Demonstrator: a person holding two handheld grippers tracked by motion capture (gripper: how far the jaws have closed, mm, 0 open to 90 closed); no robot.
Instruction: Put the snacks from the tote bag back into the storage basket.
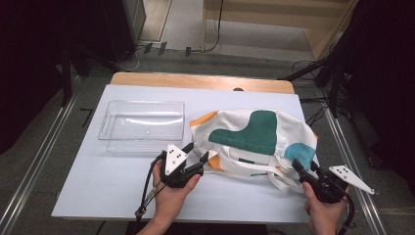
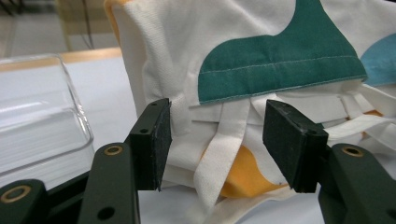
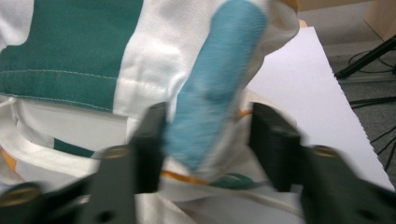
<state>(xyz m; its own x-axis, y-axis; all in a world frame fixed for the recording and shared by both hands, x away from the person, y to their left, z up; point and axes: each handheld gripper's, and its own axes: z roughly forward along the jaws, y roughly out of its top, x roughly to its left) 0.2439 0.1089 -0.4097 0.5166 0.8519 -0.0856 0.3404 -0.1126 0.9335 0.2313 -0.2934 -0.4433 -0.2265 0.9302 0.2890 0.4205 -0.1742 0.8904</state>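
A white cloth bag (image 1: 254, 134) with green, blue and orange patches lies slumped on the right half of the white table (image 1: 112, 176). My left gripper (image 1: 196, 152) is at the bag's near-left corner. In the left gripper view it (image 2: 217, 135) stands open, a white strap (image 2: 224, 144) hanging between the pads without being pressed. My right gripper (image 1: 303, 166) is at the bag's near-right corner. In the right gripper view it (image 3: 208, 140) is open around a raised fold with the blue patch (image 3: 215, 93); the picture is blurred.
A clear plastic tray (image 1: 142, 104), with nothing in it, stands on the left half of the table, just beyond my left gripper. The table's right edge (image 3: 327, 84) runs close to the bag. Cables and stands lie on the floor beyond.
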